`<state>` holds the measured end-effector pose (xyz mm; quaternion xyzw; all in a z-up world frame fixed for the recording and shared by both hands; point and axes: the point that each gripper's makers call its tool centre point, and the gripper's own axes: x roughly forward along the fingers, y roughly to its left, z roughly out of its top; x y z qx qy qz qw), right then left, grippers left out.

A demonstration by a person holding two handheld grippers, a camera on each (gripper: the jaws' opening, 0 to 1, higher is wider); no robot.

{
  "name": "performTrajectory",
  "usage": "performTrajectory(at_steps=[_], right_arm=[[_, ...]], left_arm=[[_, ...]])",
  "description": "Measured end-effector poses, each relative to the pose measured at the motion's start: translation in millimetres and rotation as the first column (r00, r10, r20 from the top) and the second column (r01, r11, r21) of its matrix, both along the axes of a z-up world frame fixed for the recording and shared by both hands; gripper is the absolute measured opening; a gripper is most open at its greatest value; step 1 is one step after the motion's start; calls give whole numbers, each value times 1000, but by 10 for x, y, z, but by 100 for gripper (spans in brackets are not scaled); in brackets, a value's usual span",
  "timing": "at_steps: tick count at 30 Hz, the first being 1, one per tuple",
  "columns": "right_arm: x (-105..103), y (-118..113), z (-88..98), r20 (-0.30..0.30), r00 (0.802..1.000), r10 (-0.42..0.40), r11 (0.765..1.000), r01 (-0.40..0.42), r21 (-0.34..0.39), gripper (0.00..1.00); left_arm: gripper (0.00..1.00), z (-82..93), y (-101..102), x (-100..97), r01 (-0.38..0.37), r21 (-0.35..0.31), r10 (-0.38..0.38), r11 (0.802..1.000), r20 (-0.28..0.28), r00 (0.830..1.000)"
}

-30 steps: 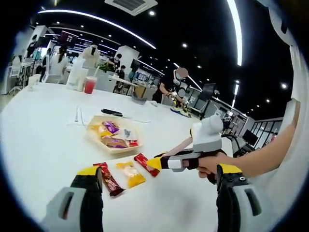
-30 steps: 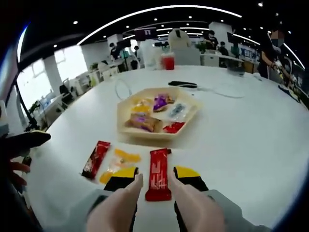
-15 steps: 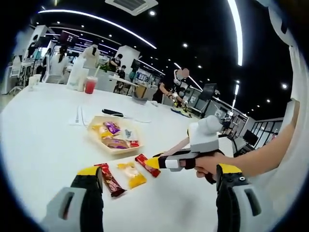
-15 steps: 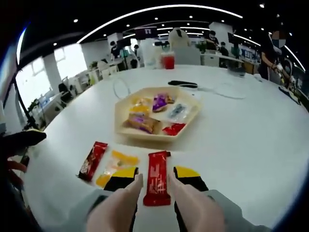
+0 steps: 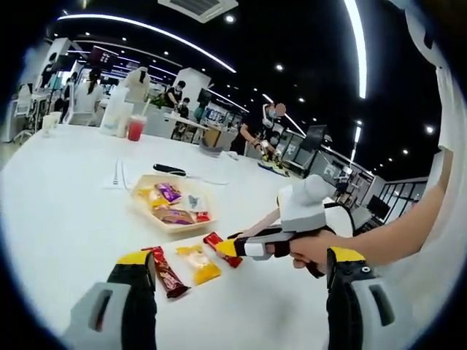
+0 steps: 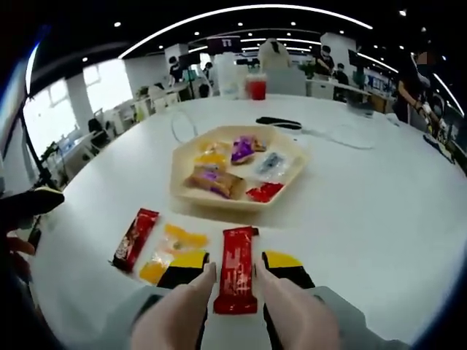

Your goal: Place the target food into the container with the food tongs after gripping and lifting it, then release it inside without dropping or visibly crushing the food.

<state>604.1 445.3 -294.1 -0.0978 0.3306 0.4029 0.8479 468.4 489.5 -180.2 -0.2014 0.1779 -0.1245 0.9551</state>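
Red snack bar between the right tongs, tray just beyond

Red and glossy, the long flat snack bar (image 6: 236, 269) lies lengthwise on the white worktop (image 6: 379, 211), its near end between the right tongs (image 6: 233, 286), whose pale tips sit narrowly spaced on either side of the wrapper; whether they actually pinch it I cannot tell. At 12 o'clock from the bar sits the beige hexagonal tray (image 6: 235, 176) with several wrapped sweets in it. At 9 o'clock lie a yellow candy packet (image 6: 169, 249) and a dark red bar (image 6: 136, 238). In the left gripper view the left tongs (image 5: 241, 271) stand wide apart, gripping nothing.
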Motion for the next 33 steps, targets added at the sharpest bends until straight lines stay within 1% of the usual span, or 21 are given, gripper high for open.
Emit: performTrajectory(at_steps=[3,4,6,9,14,16,22,24,27,30,31,32,33], right_arm=[[4,37,-18,9,1000,12,1000,-12,-12,28],[22,32,-9,25,1000,14,1000,-13,-15,27],[12,27,-16,11,1000,10,1000,-10,-14,28],[22,21,-15,13,1000,11,1000,-11,-11,27],[25,16,-3,-2,1000,-1,1000,1,-2,26],[22,17,-1,-1,1000,3,1000,-3,-10,26],[-20,32,17,35,999,27,999,-25,-49,24],[-6,24,13,36,999,29,998,-27,-50,23],[17,4,14,13,1000,17,999,-17,-31,22],[8,6,24,-5,1000,19,999,-19,-27,22],[12,7,22,-22,1000,8,1000,-8,-17,22],[17,2,22,-60,998,-28,1000,28,12,22],[26,-15,16,-78,996,-36,999,38,16,21]], left_arm=[[98,-1,17,0,-4,1,4,1000,1,1000],[98,-5,18,-3,-3,1,3,1000,-1,1000],[98,-9,17,-9,-2,4,2,1000,-2,1000],[98,-18,13,-9,1,4,-1,1000,-5,1000],[98,-27,-6,1,5,-1,-5,1000,-5,1000],[97,-28,-16,3,4,-4,-4,1000,-4,1000],[97,-44,-55,-1,9,-10,-9,1000,-7,1000],[97,-43,-68,-5,12,-11,-12,1000,-7,1000],[96,-28,-82,-14,12,-8,-12,1000,-4,1000],[96,32,-81,-58,-4,-1,4,1000,7,1000],[96,43,-83,-72,-8,-3,8,1000,8,1000],[96,56,-91,-97,-12,-2,12,1000,10,1000],[96,66,-101,-115,-12,1,12,1000,12,1000]])
